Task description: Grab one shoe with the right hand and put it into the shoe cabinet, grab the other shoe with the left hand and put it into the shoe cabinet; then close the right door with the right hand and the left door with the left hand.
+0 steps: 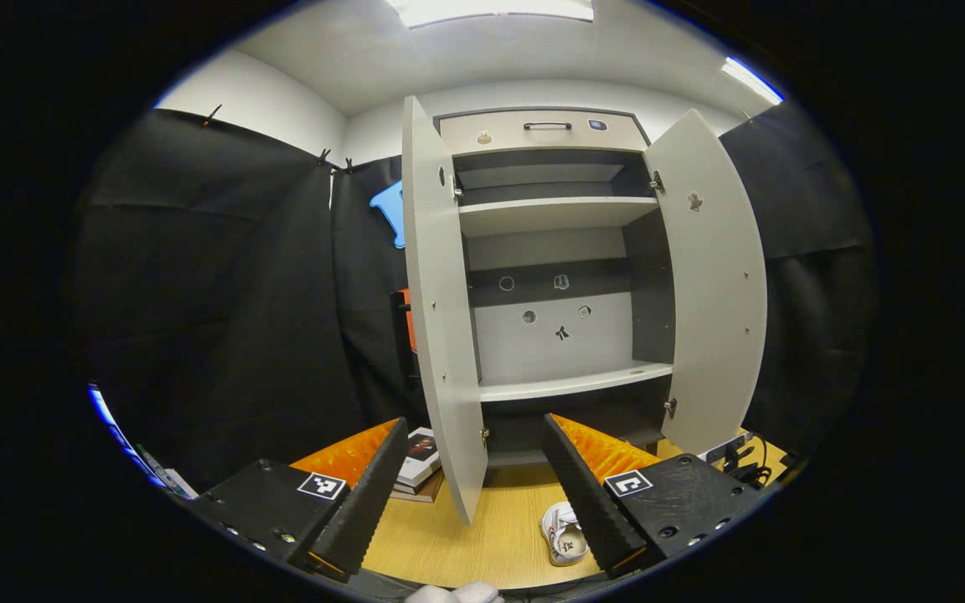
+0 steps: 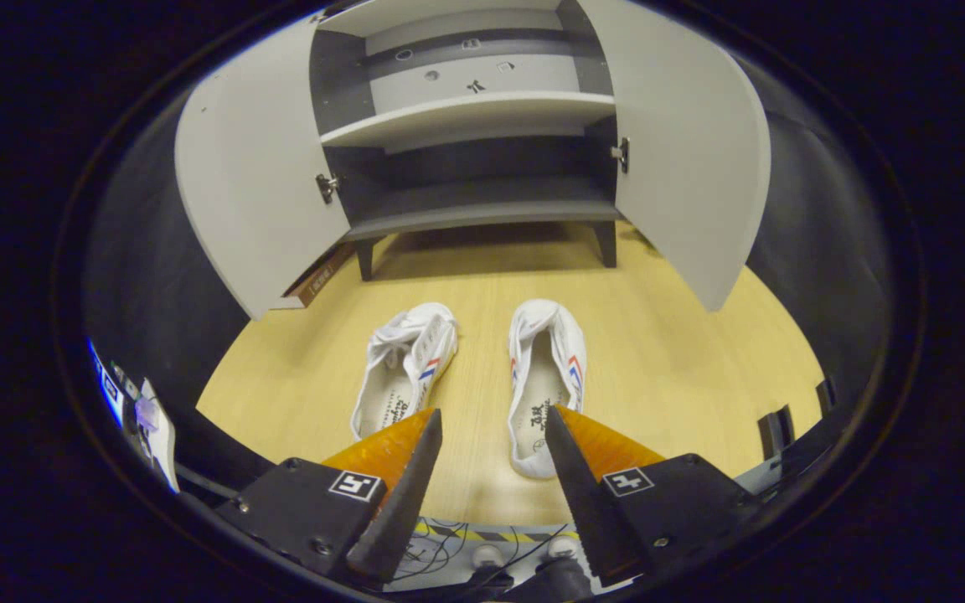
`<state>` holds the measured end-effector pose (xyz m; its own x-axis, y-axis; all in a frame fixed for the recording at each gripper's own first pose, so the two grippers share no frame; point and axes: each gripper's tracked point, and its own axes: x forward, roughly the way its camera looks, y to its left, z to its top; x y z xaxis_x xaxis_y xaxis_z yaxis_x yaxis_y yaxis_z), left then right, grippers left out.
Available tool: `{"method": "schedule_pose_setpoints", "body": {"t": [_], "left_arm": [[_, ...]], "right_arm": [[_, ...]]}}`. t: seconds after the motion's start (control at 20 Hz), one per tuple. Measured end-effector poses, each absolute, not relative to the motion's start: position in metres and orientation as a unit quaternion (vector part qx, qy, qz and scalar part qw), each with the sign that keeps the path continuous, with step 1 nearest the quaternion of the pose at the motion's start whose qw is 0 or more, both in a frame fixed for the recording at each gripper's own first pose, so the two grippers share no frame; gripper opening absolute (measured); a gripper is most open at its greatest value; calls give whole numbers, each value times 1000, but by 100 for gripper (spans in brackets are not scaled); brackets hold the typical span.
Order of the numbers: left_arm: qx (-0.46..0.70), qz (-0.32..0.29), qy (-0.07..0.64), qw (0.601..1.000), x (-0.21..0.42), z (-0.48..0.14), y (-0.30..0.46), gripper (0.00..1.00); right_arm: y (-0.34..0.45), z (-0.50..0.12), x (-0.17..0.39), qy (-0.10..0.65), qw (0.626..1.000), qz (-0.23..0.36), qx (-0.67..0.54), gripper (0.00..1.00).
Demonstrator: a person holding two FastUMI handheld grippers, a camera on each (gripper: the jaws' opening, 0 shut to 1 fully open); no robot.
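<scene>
Both grippers (image 1: 472,469) (image 2: 492,456) hover open. Two shoes (image 2: 405,368) (image 2: 543,381) lie lengthwise on the counter (image 2: 683,360), toes toward the empty, open-doored shoe cabinet (image 2: 466,109).

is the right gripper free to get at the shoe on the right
Probably yes: the right gripper is open, the right-hand shoe lies just ahead of its fingers on the bare table.

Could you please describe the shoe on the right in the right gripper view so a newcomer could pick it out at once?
Start at the open shoe cabinet; two white shoes lie on the wooden table before it. The right shoe lies straight, heel toward the right gripper, whereas the left shoe is tilted.
</scene>
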<state>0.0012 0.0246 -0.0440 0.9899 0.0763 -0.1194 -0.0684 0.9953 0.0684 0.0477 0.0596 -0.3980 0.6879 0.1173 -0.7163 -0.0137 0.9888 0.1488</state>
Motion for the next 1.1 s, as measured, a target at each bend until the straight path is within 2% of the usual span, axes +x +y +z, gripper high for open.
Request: {"method": "schedule_pose_setpoints", "body": {"t": [0.4,0.45,0.55,0.6,0.65,0.7,0.8,0.9,0.95,1.0,1.05,1.1], "left_arm": [[44,56,80,994,13,-55,31,96],[44,58,83,994,16,-57,31,100],[43,62,89,993,19,-61,32,96],[42,62,92,993,21,-63,31,96],[42,63,93,993,23,-63,31,96],[42,64,95,993,25,-66,32,96],[42,65,100,992,29,-68,31,96],[40,64,101,992,32,-68,29,96],[38,64,102,992,34,-69,29,96],[37,62,102,992,34,-70,28,96],[37,61,102,992,36,-70,27,96],[37,60,102,992,36,-69,26,96]], "right_arm": [[60,-444,104,424,903,21,60,80],[60,-449,113,423,904,18,64,80],[59,-455,130,421,905,11,62,79],[60,-457,138,418,906,9,62,70],[59,-463,145,417,907,6,62,75],[58,-468,149,422,905,4,60,63],[59,-473,153,420,905,3,61,62],[54,-474,157,408,911,-3,59,41],[51,-474,157,405,912,-7,59,38],[53,-474,158,404,913,-3,65,19],[53,-475,158,404,912,2,67,22],[54,-474,156,405,912,8,65,17]]}}
